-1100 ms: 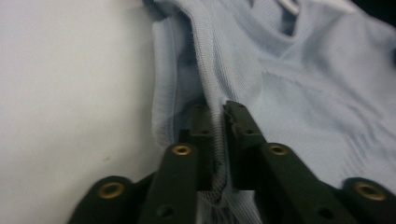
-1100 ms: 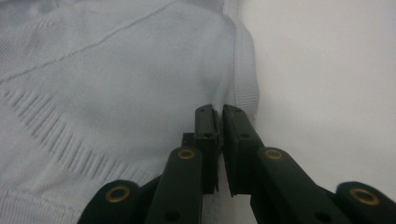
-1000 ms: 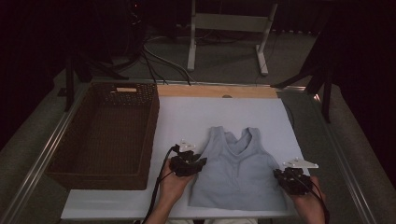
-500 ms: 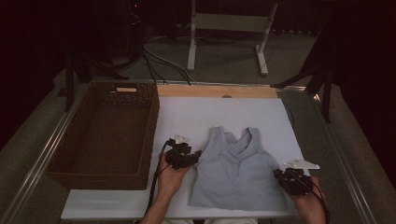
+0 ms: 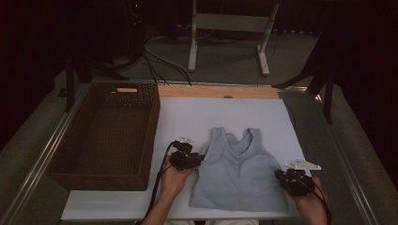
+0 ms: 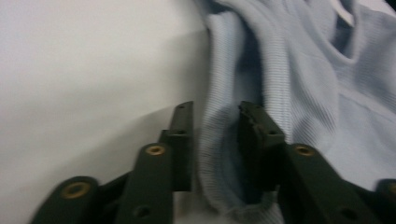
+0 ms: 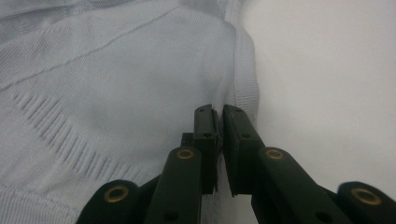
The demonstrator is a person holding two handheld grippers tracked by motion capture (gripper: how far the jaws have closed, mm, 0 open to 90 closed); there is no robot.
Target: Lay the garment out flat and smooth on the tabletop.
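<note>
A light blue ribbed tank top lies flat on the white table sheet, neck away from me. My left gripper is at the top's left armhole. In the left gripper view it is open, its jaws astride the ribbed armhole edge of the top. My right gripper is at the top's right side, low down. In the right gripper view its jaws are pressed nearly together on the side edge of the top.
A deep brown wicker basket stands left of the sheet, close to my left hand. A wooden strip borders the sheet's far edge. Metal rails run along both table sides; stand legs and cables lie on the floor beyond.
My left gripper has shifted a little away from me, then in toward the armhole edge of the top. The right gripper and the top have stayed put.
</note>
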